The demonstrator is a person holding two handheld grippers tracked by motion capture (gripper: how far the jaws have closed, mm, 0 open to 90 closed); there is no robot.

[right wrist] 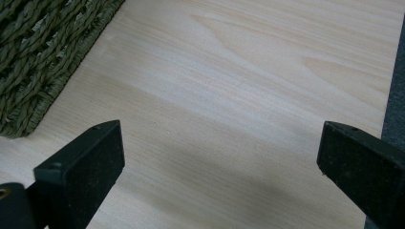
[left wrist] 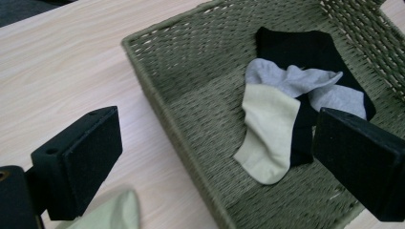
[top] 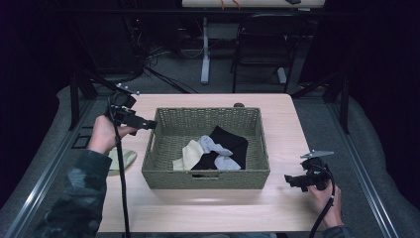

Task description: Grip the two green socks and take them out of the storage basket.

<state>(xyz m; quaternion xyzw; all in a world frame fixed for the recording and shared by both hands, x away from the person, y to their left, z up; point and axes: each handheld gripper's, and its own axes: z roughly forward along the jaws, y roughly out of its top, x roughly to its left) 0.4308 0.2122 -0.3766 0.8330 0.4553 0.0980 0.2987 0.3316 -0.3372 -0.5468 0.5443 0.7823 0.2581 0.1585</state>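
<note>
A green woven basket (top: 163,148) stands mid-table and holds a pale yellow sock (top: 189,155), a grey sock (top: 214,146) and a black garment (top: 232,140). The left gripper view looks down into the basket (left wrist: 157,90) at the pale sock (left wrist: 270,131), grey sock (left wrist: 291,78) and black garment (left wrist: 305,47). My left gripper (top: 148,124) is open at the basket's left rim, nothing between its jaws. My right gripper (top: 292,180) is open over bare table to the right of the basket (right wrist: 38,62). Another pale sock (top: 126,158) lies on the table left of the basket, beside my left forearm.
The light wooden table (top: 287,129) has bare room to the right of and in front of the basket. Its right edge (right wrist: 389,90) lies close to my right gripper. A chair (top: 267,44) and a table leg (top: 205,49) stand beyond the far edge.
</note>
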